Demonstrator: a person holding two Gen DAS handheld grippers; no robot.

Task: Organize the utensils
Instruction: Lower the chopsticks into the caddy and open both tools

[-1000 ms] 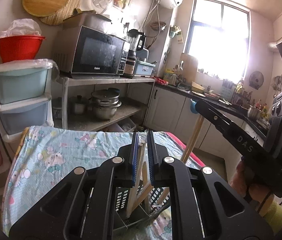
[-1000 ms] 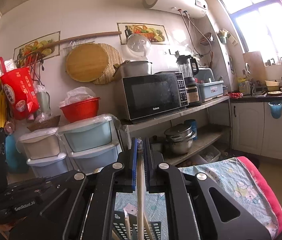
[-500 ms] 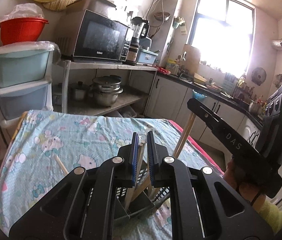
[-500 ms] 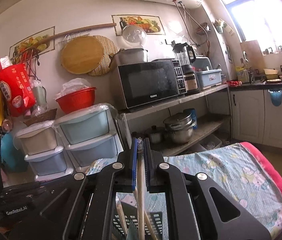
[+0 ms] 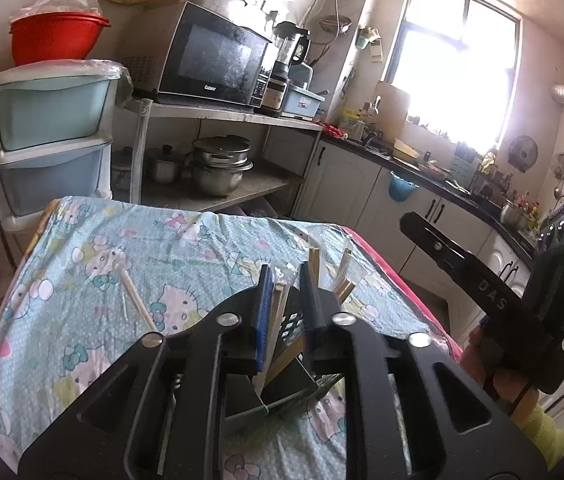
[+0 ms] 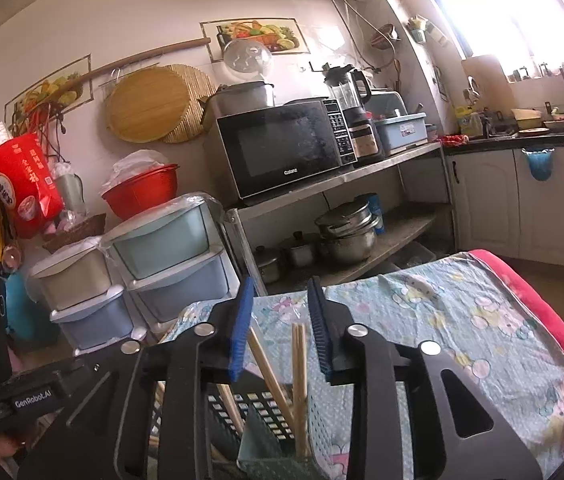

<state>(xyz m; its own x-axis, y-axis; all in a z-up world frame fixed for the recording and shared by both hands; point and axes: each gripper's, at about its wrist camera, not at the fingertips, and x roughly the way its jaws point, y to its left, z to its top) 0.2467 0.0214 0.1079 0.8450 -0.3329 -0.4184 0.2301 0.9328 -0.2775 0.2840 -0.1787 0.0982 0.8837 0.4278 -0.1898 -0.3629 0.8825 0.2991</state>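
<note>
A dark slotted utensil holder stands on the table under both grippers; it also shows in the right wrist view. Several wrapped wooden chopsticks stand in it. My left gripper is open above the holder, and a wrapped pair of chopsticks leans between its fingers, down in the holder. My right gripper is open and empty just above the chopstick tops. One more wrapped pair of chopsticks lies flat on the cloth to the left.
The table has a light blue cartoon-print cloth with a red edge. Stacked plastic drawers, a metal shelf with a microwave and pots stand behind it. Kitchen cabinets run along the right.
Both grippers have opened and let go of their chopsticks, which now stand in the holder. Both views have tilted down toward the table.
</note>
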